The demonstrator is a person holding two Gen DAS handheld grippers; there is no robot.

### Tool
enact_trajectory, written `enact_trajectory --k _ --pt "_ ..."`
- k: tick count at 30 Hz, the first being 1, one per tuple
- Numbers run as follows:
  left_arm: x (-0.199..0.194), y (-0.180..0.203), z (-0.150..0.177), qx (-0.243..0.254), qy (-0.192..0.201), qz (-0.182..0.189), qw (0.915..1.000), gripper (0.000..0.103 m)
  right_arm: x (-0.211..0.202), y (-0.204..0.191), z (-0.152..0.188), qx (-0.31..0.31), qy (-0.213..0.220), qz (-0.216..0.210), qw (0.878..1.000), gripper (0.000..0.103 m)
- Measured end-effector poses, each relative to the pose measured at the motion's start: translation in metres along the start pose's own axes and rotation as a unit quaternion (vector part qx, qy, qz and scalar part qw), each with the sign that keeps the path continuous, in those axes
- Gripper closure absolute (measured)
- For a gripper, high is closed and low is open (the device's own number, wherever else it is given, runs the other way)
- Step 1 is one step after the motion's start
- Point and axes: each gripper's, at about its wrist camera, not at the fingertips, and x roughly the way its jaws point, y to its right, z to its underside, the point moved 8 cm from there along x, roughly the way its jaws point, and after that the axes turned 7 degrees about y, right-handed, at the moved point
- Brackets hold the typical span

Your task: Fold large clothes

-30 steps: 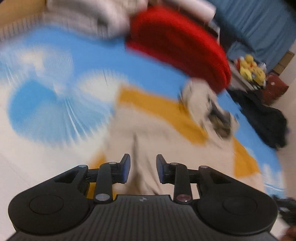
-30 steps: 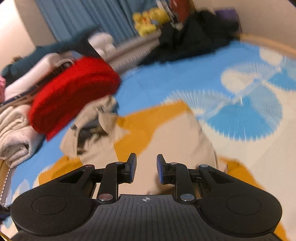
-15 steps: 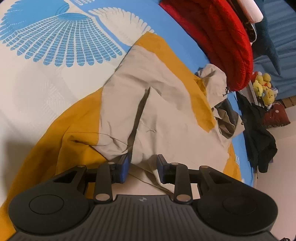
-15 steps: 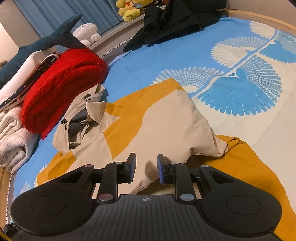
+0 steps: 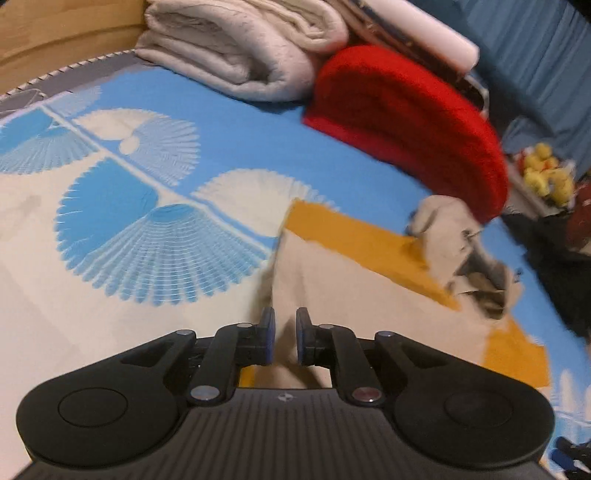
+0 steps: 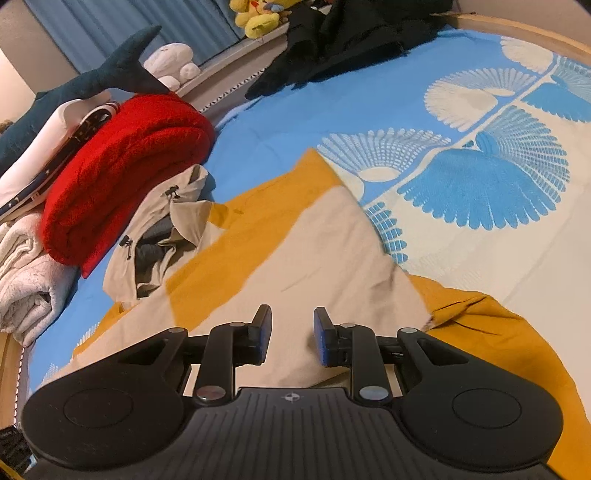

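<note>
A beige and mustard hooded jacket (image 5: pixel 354 280) lies spread on the bed, its hood (image 5: pixel 465 254) bunched against a red blanket. My left gripper (image 5: pixel 282 341) sits at the jacket's near edge; its jaws are closing, with a ridge of beige cloth between the pads. The jacket (image 6: pixel 303 258) also fills the middle of the right wrist view, a mustard part (image 6: pixel 491 332) crumpled to the right. My right gripper (image 6: pixel 291 338) hovers open just over the beige panel, nothing between its fingers.
The bed sheet (image 5: pixel 122 236) is blue and cream with fan shapes. A red folded blanket (image 6: pixel 122 173), grey-white towels (image 5: pixel 236 48) and a shark plush (image 6: pixel 96 81) line the far side. Black clothes (image 6: pixel 351 40) and yellow plush toys (image 6: pixel 258 18) lie beyond.
The left view has swung up from looking down at the jacket, and its jaws have narrowed on the beige cloth. The right gripper has barely shifted and keeps the same gap.
</note>
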Motion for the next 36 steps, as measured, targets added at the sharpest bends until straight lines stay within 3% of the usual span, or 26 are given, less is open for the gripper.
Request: enact_trajectory --k 2,5,8,11,14,17,21,22,24,25,29,33,36 --pt "-0.003 0.002 -0.003 0.01 0.013 -0.002 0.9999 0.092 0.004 0.003 0.002 0.003 -0.005 0.006 1.0 0.077" --pt "-0.001 0.009 -0.003 0.005 0.013 0.032 0.9994 0.092 0.01 0.007 0.005 0.009 -0.011 0.013 1.0 0.077" --pt "0.017 0.004 0.014 -0.032 -0.044 0.055 0.997 0.088 0.017 0.011 0.013 0.026 -0.032 0.015 0.999 0.077" --pt "0.032 -0.007 0.033 -0.059 -0.093 0.037 0.9932 0.087 0.025 0.02 0.025 0.061 -0.063 0.023 0.996 0.074" --pt "0.028 -0.003 0.031 -0.053 -0.083 0.042 0.9943 0.087 0.032 0.027 0.033 0.083 -0.079 0.026 0.993 0.071" --pt "0.021 0.01 0.022 -0.023 -0.056 0.052 0.9968 0.081 0.038 0.031 0.035 0.098 -0.083 0.024 0.991 0.068" --pt "0.016 0.02 0.022 0.001 -0.045 0.06 0.9972 0.081 0.041 0.037 0.034 0.125 -0.079 0.024 0.989 0.069" --pt "0.015 0.021 0.023 0.004 -0.044 0.061 0.9972 0.081 0.04 0.039 0.034 0.134 -0.076 0.022 0.988 0.075" --pt "0.015 0.023 0.023 0.008 -0.043 0.061 0.9972 0.081 0.038 0.038 0.031 0.137 -0.071 0.012 0.988 0.101" --pt "0.015 0.025 0.023 0.012 -0.043 0.062 0.9971 0.081 0.036 0.038 0.028 0.134 -0.063 0.01 0.989 0.103" --pt "0.013 0.031 0.025 0.034 -0.041 0.068 0.9963 0.081 0.022 0.043 0.011 0.123 -0.024 0.04 0.991 0.103" --pt "0.016 0.035 0.033 0.051 -0.058 0.077 0.9941 0.081 0.02 0.052 0.003 0.101 -0.017 0.083 0.991 0.103" --pt "0.023 0.034 0.041 0.058 -0.074 0.075 0.9928 0.081 0.013 0.054 -0.001 0.088 -0.002 0.104 0.991 0.092"
